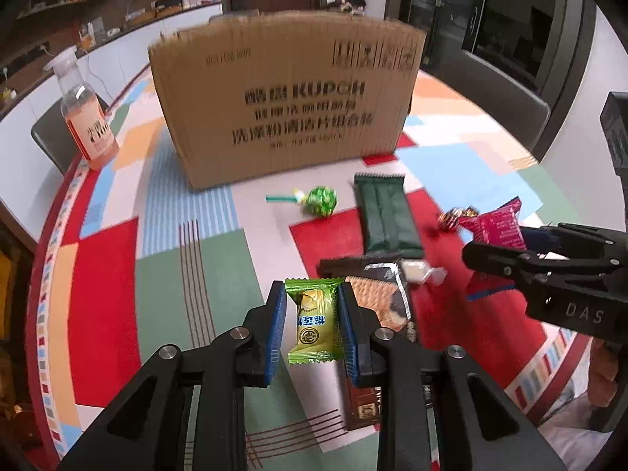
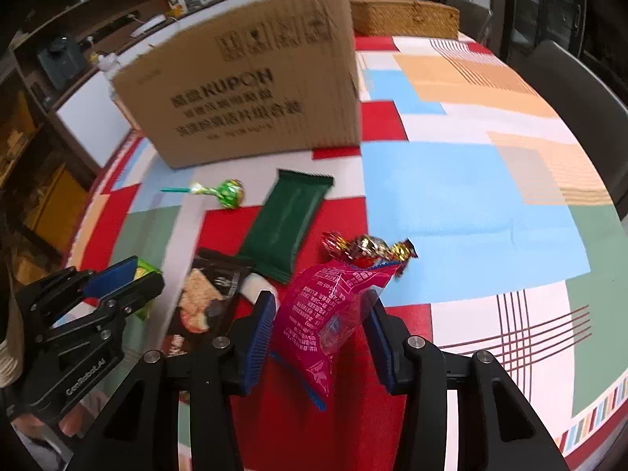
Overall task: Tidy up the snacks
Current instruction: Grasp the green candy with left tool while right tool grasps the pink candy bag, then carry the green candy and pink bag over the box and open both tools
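My left gripper (image 1: 312, 320) is shut on a green snack packet (image 1: 313, 320), held between its blue pads above the table. My right gripper (image 2: 320, 331) is shut on a pink snack bag (image 2: 322, 314); it also shows in the left wrist view (image 1: 498, 225). A cardboard box (image 1: 282, 98) stands at the back of the table. On the cloth lie a green lollipop (image 1: 320, 201), a dark green packet (image 1: 386, 214), a brown cracker pack (image 1: 376, 302), a small white candy (image 1: 418, 271) and a gold-foil candy (image 2: 365, 249).
A bottle of orange liquid (image 1: 88, 117) stands at the table's left edge. A wicker basket (image 2: 404, 15) sits behind the box. The round table carries a patchwork cloth (image 2: 471, 196). Chairs stand around it.
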